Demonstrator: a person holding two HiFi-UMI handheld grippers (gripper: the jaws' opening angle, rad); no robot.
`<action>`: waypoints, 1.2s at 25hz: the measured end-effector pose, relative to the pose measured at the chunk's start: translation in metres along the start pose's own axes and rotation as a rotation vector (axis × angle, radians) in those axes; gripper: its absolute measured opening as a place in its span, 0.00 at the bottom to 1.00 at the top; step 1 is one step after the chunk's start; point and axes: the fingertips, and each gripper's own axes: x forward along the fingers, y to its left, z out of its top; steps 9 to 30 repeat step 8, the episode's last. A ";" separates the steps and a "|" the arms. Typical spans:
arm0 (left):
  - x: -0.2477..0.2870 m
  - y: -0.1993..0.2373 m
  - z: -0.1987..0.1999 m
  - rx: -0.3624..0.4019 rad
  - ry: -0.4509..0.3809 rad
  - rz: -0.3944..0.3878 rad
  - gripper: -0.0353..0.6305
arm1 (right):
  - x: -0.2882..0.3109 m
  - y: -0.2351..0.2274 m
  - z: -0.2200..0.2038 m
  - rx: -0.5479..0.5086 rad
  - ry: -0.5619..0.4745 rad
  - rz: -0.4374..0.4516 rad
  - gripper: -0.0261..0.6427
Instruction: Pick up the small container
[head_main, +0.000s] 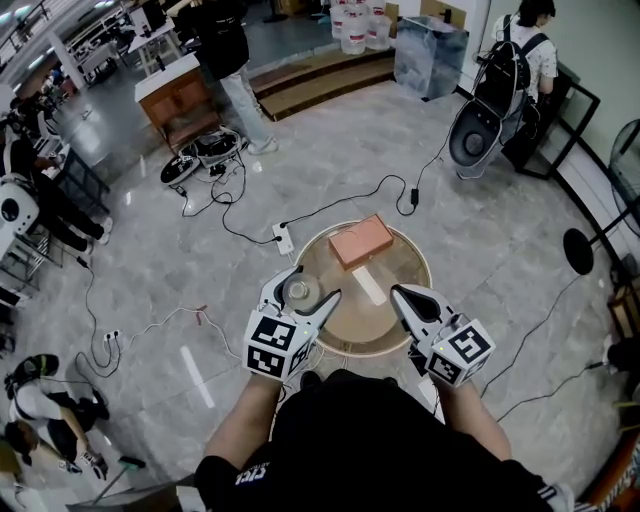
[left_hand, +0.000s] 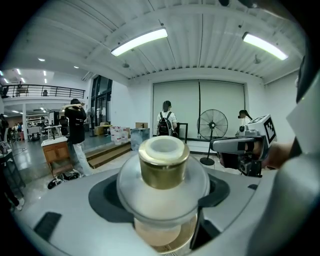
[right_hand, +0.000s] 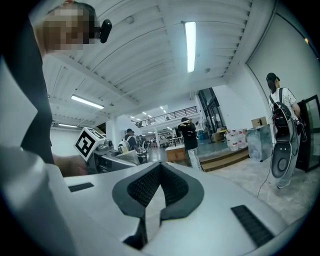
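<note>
The small container (head_main: 298, 292) is a clear round jar with a gold cap. My left gripper (head_main: 300, 294) is shut on it over the left side of the round wooden table (head_main: 415, 262). In the left gripper view the small container (left_hand: 163, 170) fills the middle between the grey jaws of the left gripper (left_hand: 162, 195), with the cap upward. My right gripper (head_main: 402, 295) hovers over the table's right edge, shut with nothing in it. In the right gripper view the right gripper (right_hand: 159, 187) has its dark pads pressed together and points out into the room.
A pink box (head_main: 361, 241) and a white strip (head_main: 369, 285) lie on the table. A power strip (head_main: 284, 238) and cables trail over the marble floor behind it. Two people stand further back, and a fan base (head_main: 579, 251) sits at the right.
</note>
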 end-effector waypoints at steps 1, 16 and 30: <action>0.000 0.000 0.001 0.000 -0.001 0.000 0.57 | 0.001 0.000 0.001 0.002 -0.001 0.002 0.06; -0.002 -0.004 0.001 0.000 -0.004 0.002 0.57 | -0.002 0.002 0.001 0.003 -0.005 0.015 0.06; -0.002 -0.004 0.001 0.000 -0.004 0.002 0.57 | -0.002 0.002 0.001 0.003 -0.005 0.015 0.06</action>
